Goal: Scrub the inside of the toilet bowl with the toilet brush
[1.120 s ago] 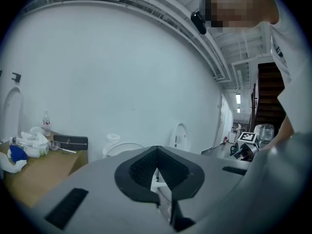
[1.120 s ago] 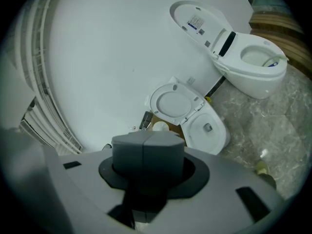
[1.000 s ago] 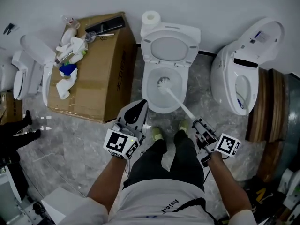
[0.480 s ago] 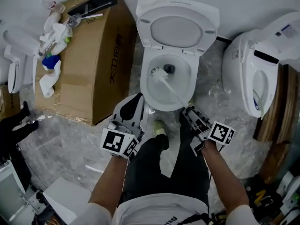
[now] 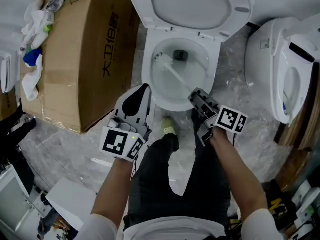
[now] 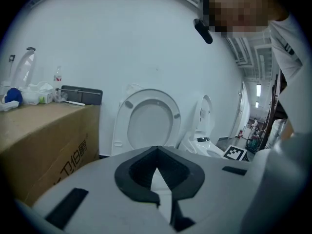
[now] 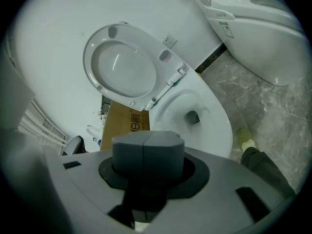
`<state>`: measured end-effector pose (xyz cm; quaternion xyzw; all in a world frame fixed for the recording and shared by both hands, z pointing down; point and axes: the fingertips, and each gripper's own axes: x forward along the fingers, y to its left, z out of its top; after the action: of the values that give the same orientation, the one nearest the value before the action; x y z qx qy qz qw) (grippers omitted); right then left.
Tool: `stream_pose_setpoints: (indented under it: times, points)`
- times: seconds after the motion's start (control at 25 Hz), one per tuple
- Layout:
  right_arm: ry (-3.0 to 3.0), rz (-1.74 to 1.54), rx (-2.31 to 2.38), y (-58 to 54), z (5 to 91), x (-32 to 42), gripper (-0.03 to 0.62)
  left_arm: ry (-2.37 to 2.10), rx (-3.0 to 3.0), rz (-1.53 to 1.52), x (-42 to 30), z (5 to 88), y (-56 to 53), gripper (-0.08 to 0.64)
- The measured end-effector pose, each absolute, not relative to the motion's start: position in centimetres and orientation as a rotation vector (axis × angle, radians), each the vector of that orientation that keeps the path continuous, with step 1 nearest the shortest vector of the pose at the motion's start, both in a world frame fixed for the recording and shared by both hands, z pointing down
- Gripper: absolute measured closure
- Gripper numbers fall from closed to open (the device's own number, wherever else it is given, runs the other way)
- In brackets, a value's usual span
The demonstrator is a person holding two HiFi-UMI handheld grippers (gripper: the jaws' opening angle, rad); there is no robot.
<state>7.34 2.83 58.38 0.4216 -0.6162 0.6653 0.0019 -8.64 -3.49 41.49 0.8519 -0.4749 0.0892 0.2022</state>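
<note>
The right gripper's (image 5: 196, 95) fingers are clenched on the toilet brush (image 5: 174, 75), whose head sits inside the toilet bowl (image 5: 150, 91). The left gripper (image 5: 142, 90) hangs closed and empty at the near-left rim, between a cardboard box (image 5: 75, 59) on the left and another toilet (image 5: 280, 59) on the right.

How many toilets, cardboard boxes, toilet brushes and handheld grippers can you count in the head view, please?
White ceramic toilets: 2
Brown cardboard box: 1
White toilet brush: 1
Handheld two-jaw grippers: 2, the left gripper and the right gripper
Total: 6
A cropped white sliver at the left edge is not counted.
</note>
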Motion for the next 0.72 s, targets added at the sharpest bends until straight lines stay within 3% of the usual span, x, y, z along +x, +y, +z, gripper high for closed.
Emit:
stream_pose_setpoints:
  times: [0.72]
  points:
    - [-1.957,1.918,1.061,3.4,62.4,4.8,0.434,-1.373,2.3,0.29,-9.3,44.4,-2.9,0.552]
